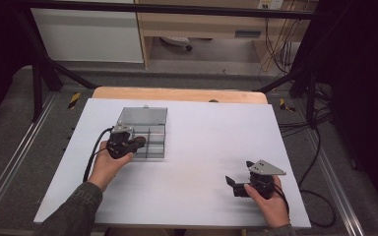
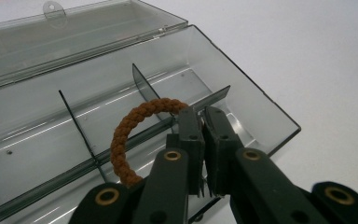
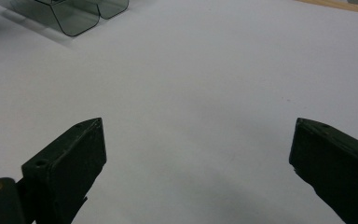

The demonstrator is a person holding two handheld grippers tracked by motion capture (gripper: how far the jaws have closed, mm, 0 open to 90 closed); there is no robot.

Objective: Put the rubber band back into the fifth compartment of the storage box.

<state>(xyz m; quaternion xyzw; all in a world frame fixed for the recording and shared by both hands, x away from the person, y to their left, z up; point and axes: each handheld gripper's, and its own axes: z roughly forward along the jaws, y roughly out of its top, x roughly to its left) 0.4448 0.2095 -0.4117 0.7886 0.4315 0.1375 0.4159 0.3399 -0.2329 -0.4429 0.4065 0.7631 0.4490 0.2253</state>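
Left tongs [image 2: 200, 122], clamped on a brown braided cord ring [image 2: 130, 135], poise it above the smoky clear plastic divided box [image 2: 261, 112] for release; right tongs [image 3: 198, 154] gape empty, away from the box on the white counter [image 3: 205, 70].

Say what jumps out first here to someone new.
First, the brown braided ring, pinched at one end in the shut left hand-held gripper over the open smoky plastic box, which has dividers and its lid swung back. Then the right hand-held gripper, jaws wide apart over bare white table, well away from the box.
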